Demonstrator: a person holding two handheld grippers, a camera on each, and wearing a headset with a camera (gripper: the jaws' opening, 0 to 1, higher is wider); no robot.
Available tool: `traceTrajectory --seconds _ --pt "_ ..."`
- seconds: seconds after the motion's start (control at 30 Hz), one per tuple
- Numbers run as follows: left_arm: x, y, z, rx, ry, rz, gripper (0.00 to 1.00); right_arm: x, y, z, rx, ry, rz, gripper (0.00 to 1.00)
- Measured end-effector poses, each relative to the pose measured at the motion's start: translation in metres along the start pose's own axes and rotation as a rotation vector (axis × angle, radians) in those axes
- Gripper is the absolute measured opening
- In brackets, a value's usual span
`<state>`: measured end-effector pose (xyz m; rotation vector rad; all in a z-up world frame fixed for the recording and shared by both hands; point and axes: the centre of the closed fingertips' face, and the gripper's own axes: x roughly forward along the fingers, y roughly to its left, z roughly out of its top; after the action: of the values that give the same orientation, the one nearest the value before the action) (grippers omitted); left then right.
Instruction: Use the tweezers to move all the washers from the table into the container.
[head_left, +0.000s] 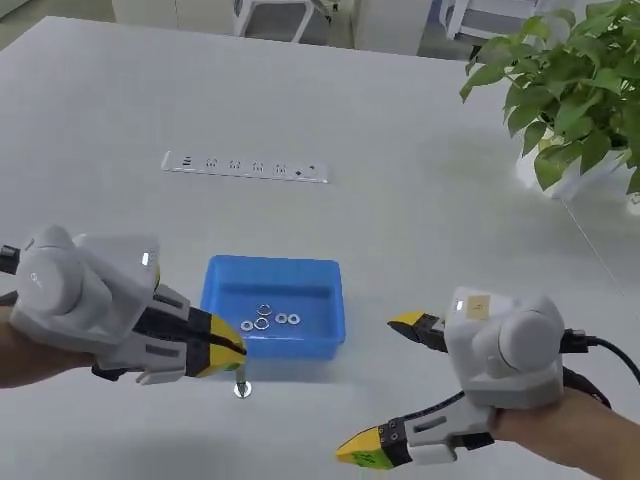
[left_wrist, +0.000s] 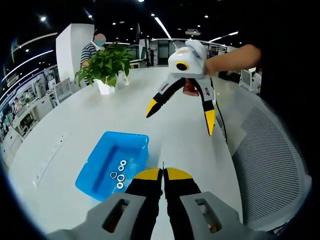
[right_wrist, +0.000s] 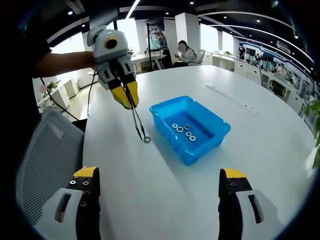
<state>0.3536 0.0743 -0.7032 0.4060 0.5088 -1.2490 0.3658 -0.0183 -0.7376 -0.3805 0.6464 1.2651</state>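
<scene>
A blue container (head_left: 215, 285) sits on the white table with several washers (head_left: 264, 320) in it. My left gripper (head_left: 238, 348) is shut on thin metal tweezers (right_wrist: 137, 121), which point down at the table just in front of the container's near wall. One washer (head_left: 242, 390) sits at the tweezers' tip; I cannot tell whether it is lifted or resting on the table. My right gripper (head_left: 380, 387) stands open to the right of the container, with nothing between its jaws. The left gripper view shows the container (left_wrist: 100, 170) and the open right gripper (left_wrist: 180, 120).
A white power strip (head_left: 245, 167) lies beyond the container. A potted plant (head_left: 570, 90) stands at the table's far right. A grey mesh chair (right_wrist: 47, 150) is at the table's near edge. People sit far behind in the office.
</scene>
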Motion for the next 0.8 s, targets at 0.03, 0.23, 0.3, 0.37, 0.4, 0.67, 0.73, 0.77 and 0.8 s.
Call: traceTrajectory --seconds 0.03,0.23,0.3,0.37,0.4,0.67,0.73,0.77,0.8 --pt "0.0 0.0 -0.001 0.003 0.002 0.002 0.06 0.0 0.0 0.0 -0.001 0.001 0.001 0.99" --pt "0.001 0.0 -0.002 0.008 0.002 0.008 0.06 0.001 0.002 0.0 0.0 -0.002 0.008 0.99" --pt "0.001 0.0 -0.002 0.009 0.001 0.011 0.06 0.001 0.003 0.0 -0.001 0.0 0.009 0.98" --pt "0.001 0.0 -0.002 0.008 -0.003 0.011 0.06 0.002 0.003 -0.001 0.0 0.002 0.013 0.98" --pt "0.002 0.001 -0.001 0.012 -0.004 0.012 0.06 0.002 0.003 -0.001 0.0 0.001 0.014 0.98" --pt "0.001 0.0 -0.001 0.014 -0.005 0.004 0.06 0.004 0.009 0.001 -0.018 -0.012 0.034 0.93" --pt "0.001 0.0 -0.002 0.014 -0.005 0.001 0.05 0.005 0.01 0.002 -0.029 -0.018 0.043 0.91" --pt "0.001 0.0 -0.002 0.015 -0.004 0.0 0.05 0.006 0.011 0.003 -0.034 -0.02 0.046 0.9" --pt "0.0 0.001 -0.002 0.018 -0.002 -0.001 0.05 0.007 0.012 0.005 -0.048 -0.027 0.051 0.88"
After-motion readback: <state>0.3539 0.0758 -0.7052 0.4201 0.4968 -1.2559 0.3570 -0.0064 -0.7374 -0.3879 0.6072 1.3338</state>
